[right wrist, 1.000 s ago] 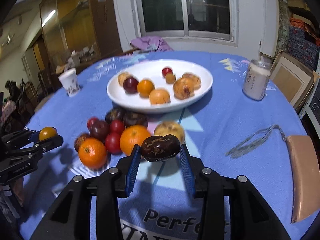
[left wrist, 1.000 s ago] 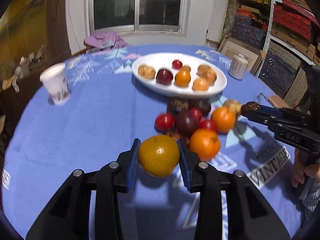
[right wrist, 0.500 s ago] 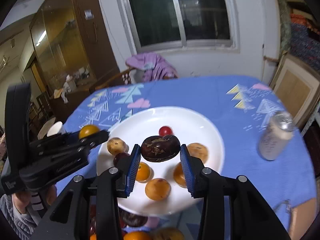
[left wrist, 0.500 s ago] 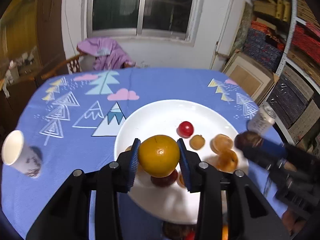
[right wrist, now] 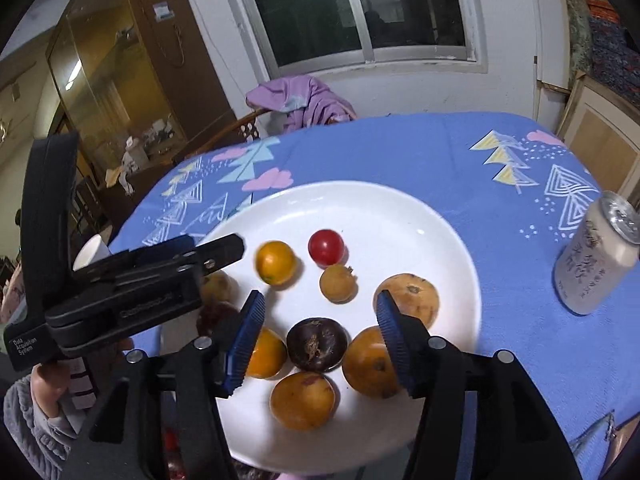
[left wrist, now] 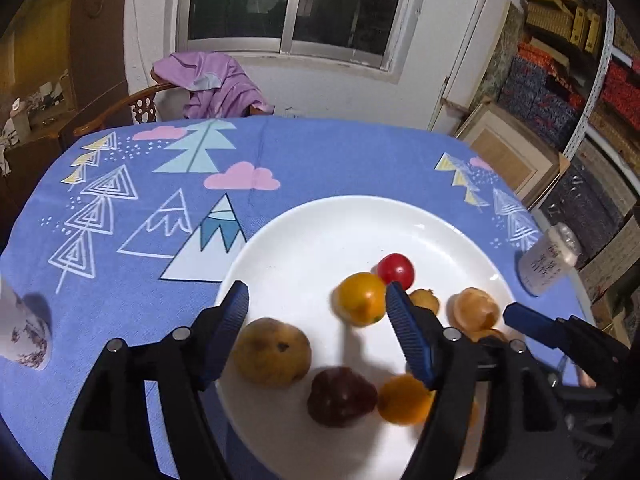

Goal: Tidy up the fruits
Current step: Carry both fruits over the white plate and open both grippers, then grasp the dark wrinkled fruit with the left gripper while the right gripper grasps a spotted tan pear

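A white plate (left wrist: 304,236) (right wrist: 440,224) holds several fruits. My left gripper (left wrist: 318,320) is open above the plate; the orange fruit (left wrist: 360,298) (right wrist: 276,262) it carried lies blurred on the plate near a red tomato (left wrist: 396,271) (right wrist: 326,246). My right gripper (right wrist: 318,330) is open above the plate's near side; the dark purple fruit (right wrist: 317,344) sits on the plate below it, among orange and brown fruits. The left gripper also shows in the right wrist view (right wrist: 192,256), and the right gripper's finger (left wrist: 528,322) in the left.
A white can (right wrist: 596,254) (left wrist: 548,264) stands right of the plate. A paper cup (left wrist: 20,332) is at the left table edge. A chair with purple clothing (left wrist: 208,84) stands behind the blue tablecloth (left wrist: 328,152). Shelves fill the right wall.
Both grippers have opened above the plate. The orange fruit dropped from the left one and the dark purple fruit from the right one onto the plate.
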